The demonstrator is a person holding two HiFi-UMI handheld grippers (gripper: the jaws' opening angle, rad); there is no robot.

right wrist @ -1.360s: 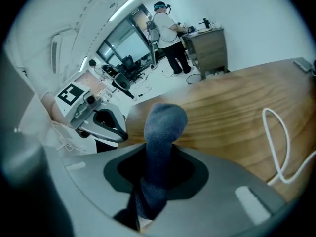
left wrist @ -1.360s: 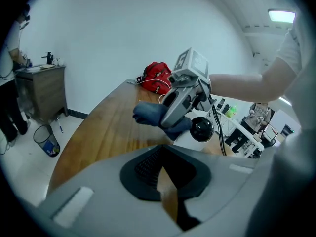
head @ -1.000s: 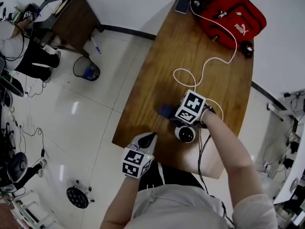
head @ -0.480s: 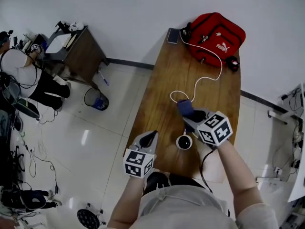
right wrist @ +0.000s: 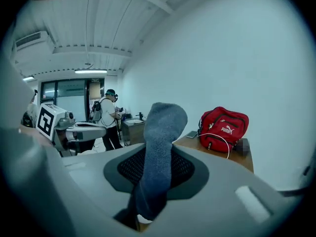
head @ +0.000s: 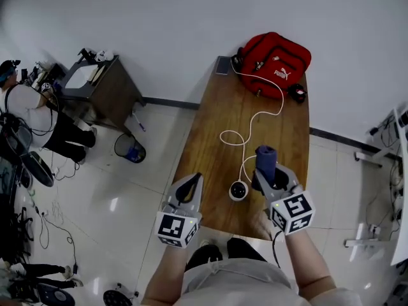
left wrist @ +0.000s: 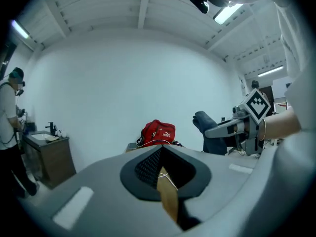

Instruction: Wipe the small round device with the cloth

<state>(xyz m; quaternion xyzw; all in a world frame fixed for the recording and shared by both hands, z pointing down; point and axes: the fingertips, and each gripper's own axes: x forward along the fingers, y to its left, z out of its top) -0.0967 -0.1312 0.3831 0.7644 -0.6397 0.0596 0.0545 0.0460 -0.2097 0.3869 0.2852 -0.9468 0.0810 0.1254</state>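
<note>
Right tongs [head: 271, 178] clamped on soft, ribbed blue-grey cloth [right wrist: 159, 152], rolled and sticking upward | left tongs [head: 189, 185] closed, empty | small round device [head: 238, 190], white with dark centre, on brown wooden desk [head: 210, 148], near right tongs

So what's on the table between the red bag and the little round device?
A looping white cable, seen in the head view; otherwise bare tabletop.

We are seeing a lab-like workroom, a person [head: 16, 104] standing at a side cabinet [head: 113, 95], cables [head: 42, 227] lying over the glossy tile floor [head: 131, 199], strip lamps [left wrist: 228, 14] shining overhead.
</note>
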